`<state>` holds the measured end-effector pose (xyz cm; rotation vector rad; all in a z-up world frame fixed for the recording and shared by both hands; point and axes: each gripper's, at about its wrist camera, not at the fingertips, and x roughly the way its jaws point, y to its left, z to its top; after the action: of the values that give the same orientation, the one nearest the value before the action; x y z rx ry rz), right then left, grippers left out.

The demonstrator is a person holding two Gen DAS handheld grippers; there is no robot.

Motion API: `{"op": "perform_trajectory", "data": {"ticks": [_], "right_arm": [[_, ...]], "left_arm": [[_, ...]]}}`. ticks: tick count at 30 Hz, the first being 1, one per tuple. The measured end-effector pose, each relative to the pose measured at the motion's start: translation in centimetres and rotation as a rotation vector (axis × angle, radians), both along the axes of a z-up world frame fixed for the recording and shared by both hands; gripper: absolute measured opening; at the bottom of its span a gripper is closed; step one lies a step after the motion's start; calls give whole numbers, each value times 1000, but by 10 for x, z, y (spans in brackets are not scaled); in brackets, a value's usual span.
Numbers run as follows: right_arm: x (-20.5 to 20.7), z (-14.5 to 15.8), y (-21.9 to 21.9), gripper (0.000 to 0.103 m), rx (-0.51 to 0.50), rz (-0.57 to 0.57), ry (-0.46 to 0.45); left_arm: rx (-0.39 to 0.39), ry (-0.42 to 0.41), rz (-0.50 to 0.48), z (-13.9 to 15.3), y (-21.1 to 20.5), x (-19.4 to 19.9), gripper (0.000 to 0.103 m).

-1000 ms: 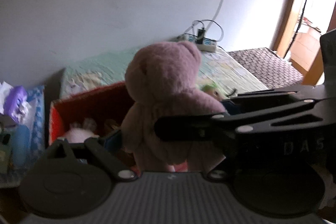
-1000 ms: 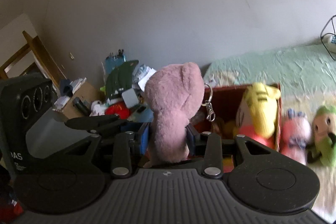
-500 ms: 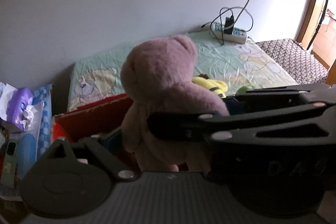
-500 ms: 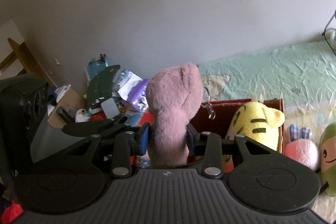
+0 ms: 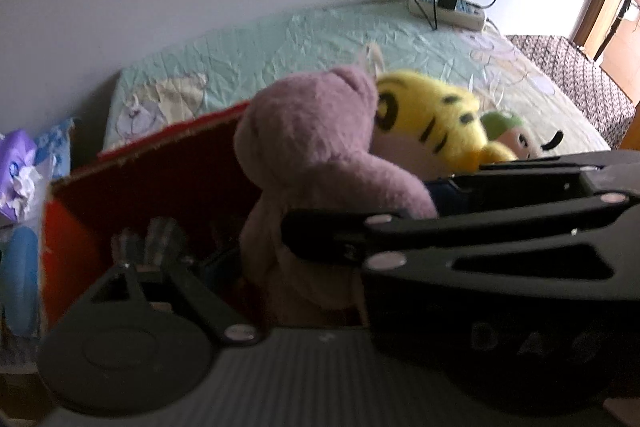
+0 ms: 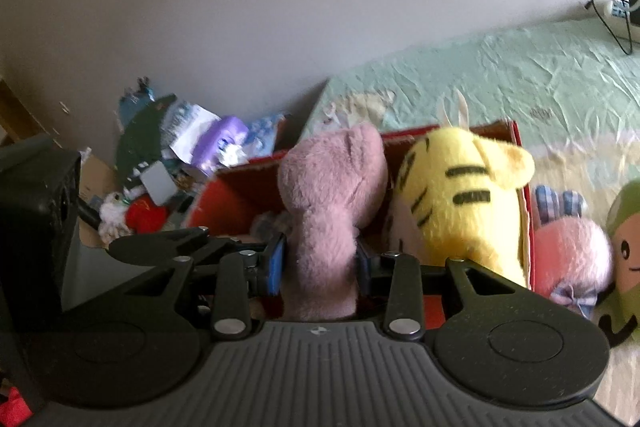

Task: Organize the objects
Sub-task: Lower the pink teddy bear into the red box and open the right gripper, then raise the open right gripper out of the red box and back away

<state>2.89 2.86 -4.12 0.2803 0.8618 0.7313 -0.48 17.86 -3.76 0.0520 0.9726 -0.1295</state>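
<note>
My right gripper is shut on the waist of a pink teddy bear, blue pads pressing both its sides. The bear hangs upright over the open red box, its legs below the rim. A yellow striped tiger plush sits in the box right beside the bear. In the left wrist view the right gripper crosses from the right and hides much of the scene. My left gripper is open, its left linkage spread wide, with the bear just ahead of it.
A pink plush and a green plush lie on the bed sheet right of the box. A small striped-eared toy lies inside the box. Cluttered packets and tissues pile up on the left. A power strip lies by the wall.
Both grippers have come down and forward with the bear, which now sits lower, partly inside the red box next to the tiger. The right grip stays shut.
</note>
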Motion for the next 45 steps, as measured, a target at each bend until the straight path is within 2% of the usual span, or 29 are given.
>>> {"op": "perform_trajectory", "data": {"ticks": [4,10,16,18,21,38,45], "right_arm": [[1,-7,4,38,-41,-14,34],[-3,-10,9,35,-105,-30,12],[-3,-8,5,31,-87,-61,7],[-3,-6,2,26,-74,-75,7],[-4,-8,-1,17,-85,-87,2],[-11,-18,6,16,-111,-106,-69],[-13,-17,5,16,-112,-121,-67]], "left_arm": [[-6,32,-6,-10,3,3,91],[-27,57,-1,-19,11,1,92],[-12,74,1,-25,12,6,91],[-3,95,0,-29,10,10,87],[23,101,-5,-33,7,9,87],[56,111,6,-34,3,10,90],[54,111,2,-35,2,10,90]]}}
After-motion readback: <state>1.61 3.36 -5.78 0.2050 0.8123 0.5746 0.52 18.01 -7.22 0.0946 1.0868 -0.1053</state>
